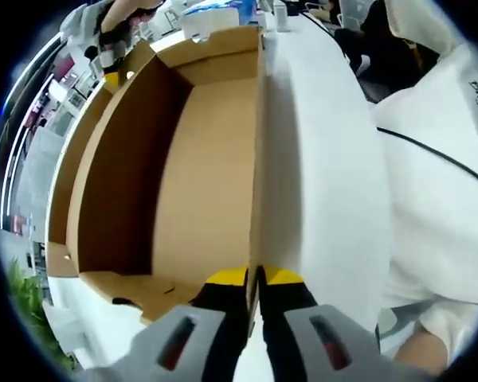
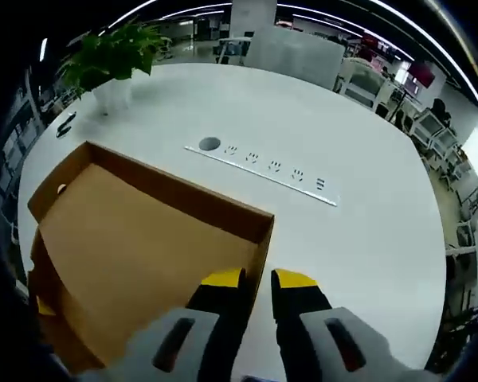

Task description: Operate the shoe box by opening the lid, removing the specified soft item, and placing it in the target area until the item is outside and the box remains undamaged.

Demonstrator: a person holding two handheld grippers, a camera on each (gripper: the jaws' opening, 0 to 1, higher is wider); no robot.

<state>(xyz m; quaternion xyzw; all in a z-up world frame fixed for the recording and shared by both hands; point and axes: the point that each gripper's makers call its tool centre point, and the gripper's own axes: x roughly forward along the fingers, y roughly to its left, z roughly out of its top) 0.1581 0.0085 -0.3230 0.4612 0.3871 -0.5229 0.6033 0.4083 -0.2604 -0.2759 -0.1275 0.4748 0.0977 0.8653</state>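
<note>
A brown cardboard shoe box (image 1: 199, 175) lies open on the white table, its inside bare cardboard. My left gripper (image 1: 255, 277) is shut on the thin edge of its right-hand wall, one yellow tip on each side. At the box's far left corner a grey gripper with a yellow tip (image 1: 110, 72) holds the rim. In the right gripper view the same box (image 2: 127, 247) spreads out to the left, and my right gripper (image 2: 257, 278) is shut on its wall near the corner. A yellow tip (image 2: 44, 306) shows at the box's lower left edge.
The white table (image 2: 366, 223) has a strip of sockets (image 2: 263, 169) just beyond the box and a potted plant (image 2: 111, 52) at its far left. A person's white garment (image 1: 446, 183) with a black cable (image 1: 430, 151) is close on the right.
</note>
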